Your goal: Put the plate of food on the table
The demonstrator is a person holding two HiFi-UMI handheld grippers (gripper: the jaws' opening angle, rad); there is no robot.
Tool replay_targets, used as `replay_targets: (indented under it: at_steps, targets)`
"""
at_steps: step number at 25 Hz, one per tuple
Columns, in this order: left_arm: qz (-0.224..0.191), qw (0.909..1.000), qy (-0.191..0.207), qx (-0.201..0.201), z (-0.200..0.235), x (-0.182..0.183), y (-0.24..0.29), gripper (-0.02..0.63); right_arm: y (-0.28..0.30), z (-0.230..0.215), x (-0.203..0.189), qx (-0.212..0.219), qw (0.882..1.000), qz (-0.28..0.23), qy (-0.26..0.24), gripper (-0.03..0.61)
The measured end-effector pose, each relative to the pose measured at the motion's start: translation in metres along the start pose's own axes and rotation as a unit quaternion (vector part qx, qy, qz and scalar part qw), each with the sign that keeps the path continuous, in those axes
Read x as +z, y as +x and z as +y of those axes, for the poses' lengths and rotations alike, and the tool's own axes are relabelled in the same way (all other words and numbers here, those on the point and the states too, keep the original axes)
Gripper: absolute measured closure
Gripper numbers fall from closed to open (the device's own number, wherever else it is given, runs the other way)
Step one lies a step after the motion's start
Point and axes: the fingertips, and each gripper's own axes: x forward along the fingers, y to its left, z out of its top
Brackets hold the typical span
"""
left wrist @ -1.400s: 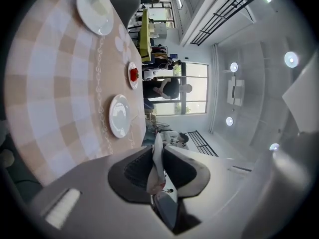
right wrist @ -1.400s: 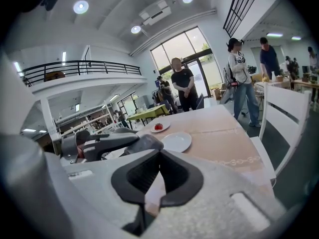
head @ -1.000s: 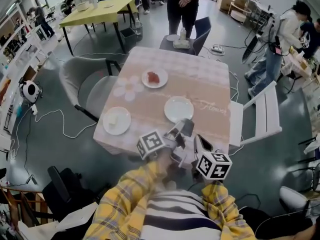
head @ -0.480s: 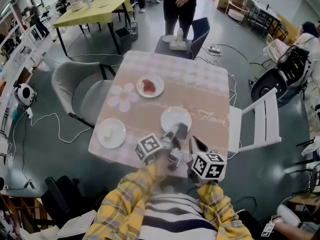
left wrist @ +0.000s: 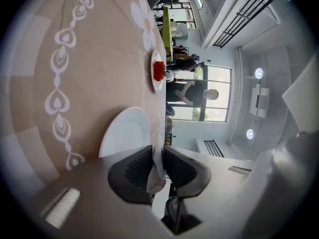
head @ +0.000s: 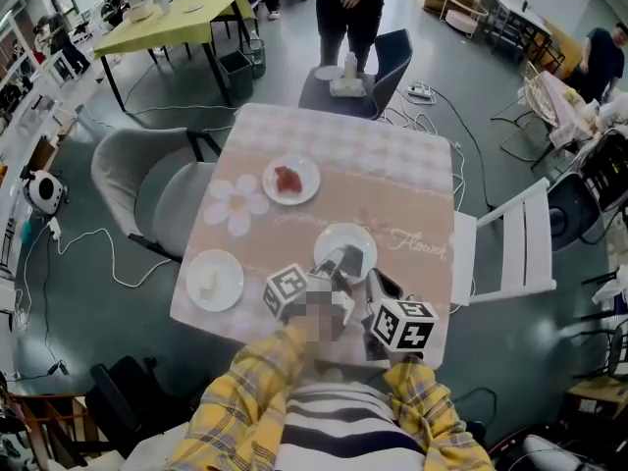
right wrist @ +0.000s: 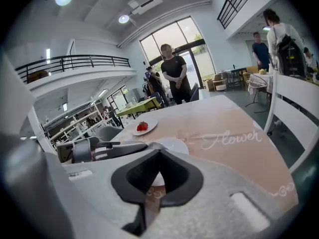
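Grey floor (head: pixel 88 302) throughout. Yellow table (head: pixel 182 18) (dark legs) far left; white chair (head: pixel 515 238) right. Tall windows (right wrist: pixel 172 39) light the far wall.

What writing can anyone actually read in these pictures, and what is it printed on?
"Flower": pale script on the tablecloth, towards the side where the white chair stands.
The marker cubes show only black-and-white square patterns, no letters or numbers.
The plates carry no print.
Anything on the far shelves and the yellow table is too small to read.
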Motion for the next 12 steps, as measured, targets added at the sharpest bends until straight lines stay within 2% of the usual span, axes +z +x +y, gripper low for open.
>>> replay_targets:
  at_steps: [4, 12]
  targets:
    - [0.003, 0.9997, -0.022, 0.013, 0.006, 0.002, 0.006, 0.555, 0.008, -0.006, 0.001, -0.005, 1.000, 0.005, 0.006, 0.582]
    - [0.004, 0.9986, -0.037, 0.039, 0.014, 0.004, 0.016, 0.554, 0.016, -0.009, -0.001, -0.007, 1.000, 0.014, 0.009, 0.583]
